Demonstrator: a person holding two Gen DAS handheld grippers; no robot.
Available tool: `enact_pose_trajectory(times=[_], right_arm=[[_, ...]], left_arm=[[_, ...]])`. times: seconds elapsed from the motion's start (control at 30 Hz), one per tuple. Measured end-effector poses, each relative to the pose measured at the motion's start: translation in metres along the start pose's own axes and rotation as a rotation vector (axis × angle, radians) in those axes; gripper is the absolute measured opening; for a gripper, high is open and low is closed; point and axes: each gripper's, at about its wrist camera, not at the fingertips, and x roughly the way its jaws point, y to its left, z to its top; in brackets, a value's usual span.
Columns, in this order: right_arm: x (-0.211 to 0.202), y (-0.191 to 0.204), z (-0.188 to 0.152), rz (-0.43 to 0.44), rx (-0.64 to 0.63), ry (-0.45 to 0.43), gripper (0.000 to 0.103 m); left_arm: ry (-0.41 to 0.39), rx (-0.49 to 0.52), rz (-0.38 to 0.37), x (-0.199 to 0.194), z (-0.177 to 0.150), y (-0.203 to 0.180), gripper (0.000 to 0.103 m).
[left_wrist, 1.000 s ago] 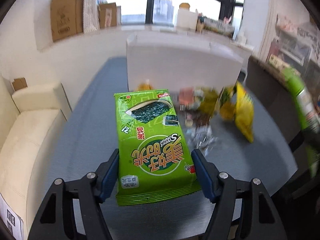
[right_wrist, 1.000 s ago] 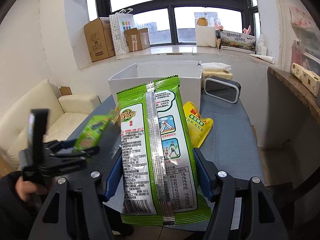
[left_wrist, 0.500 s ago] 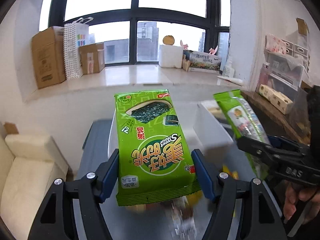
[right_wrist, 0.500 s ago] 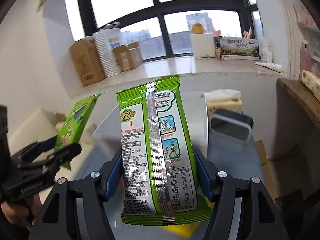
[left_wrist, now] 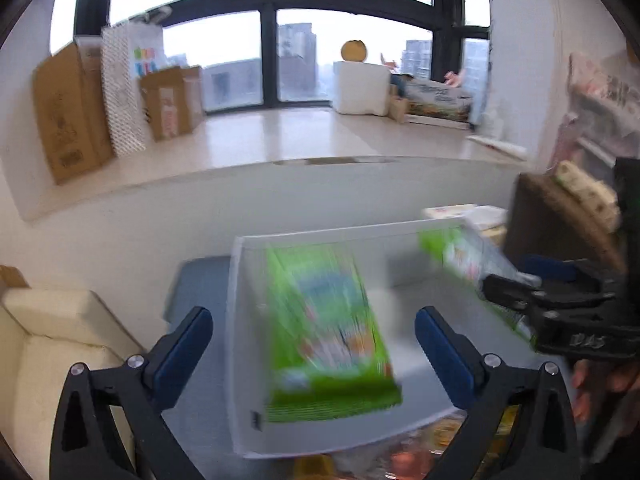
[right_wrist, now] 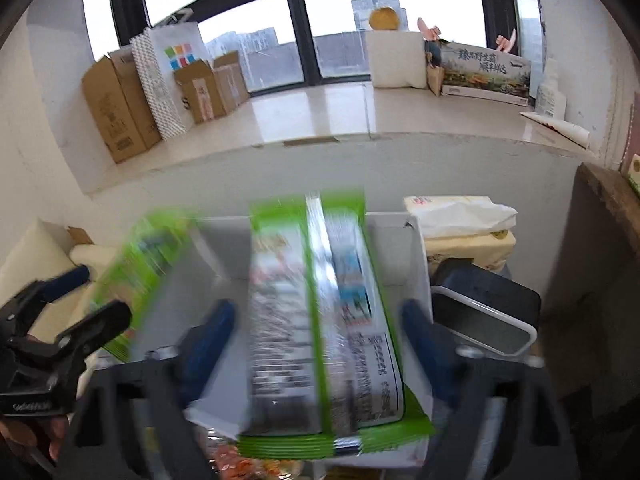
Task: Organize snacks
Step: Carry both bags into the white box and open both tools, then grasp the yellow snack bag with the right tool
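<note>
Below the bright window, a white open-topped cardboard box (left_wrist: 400, 236) receives two light, crinkly, slippery green foil snack packets (left_wrist: 328, 332) (right_wrist: 320, 320); left gripper (left_wrist: 314, 344) and right gripper (right_wrist: 316, 340) have just spread open, pads clear; regrip across their flat sides.

Two green snack packs (left_wrist: 328, 332) (right_wrist: 320, 316) (blurred), one white box (left_wrist: 240, 320), two tongs (left_wrist: 314, 356) (right_wrist: 316, 344).

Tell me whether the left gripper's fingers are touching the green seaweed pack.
Apart. In the left wrist view the left gripper has just opened; a clear gap separates each blue finger from the blurred seaweed pack over the white box.

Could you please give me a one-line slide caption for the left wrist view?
Left gripper, jaws just opened, releases a green snack pack over the white box.
</note>
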Motion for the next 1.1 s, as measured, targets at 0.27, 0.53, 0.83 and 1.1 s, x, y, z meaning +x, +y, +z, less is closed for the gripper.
enact_pose_trajectory(times=[0.27, 0.53, 0.83, 1.1], right_arm=[[-0.011, -0.006, -0.009, 0.005, 0.005, -0.050, 0.097], [-0.051, -0.007, -0.034, 0.037, 0.001, -0.145, 0.103], [-0.113, -0.021, -0.094, 0.057, 0.105, -0.114, 0.103], [-0.113, -0.049, -0.170, -0.048, 0.251, -0.038, 0.103]], left_arm=[[0.000, -0.033, 0.017, 0.002, -0.021, 0.004, 0.103], [-0.042, -0.031, -0.018, -0.053, -0.051, -0.007, 0.103], [-0.086, -0.097, -0.019, -0.135, -0.098, -0.014, 0.103], [-0.026, -0.155, -0.050, -0.153, -0.156, -0.018, 0.103]])
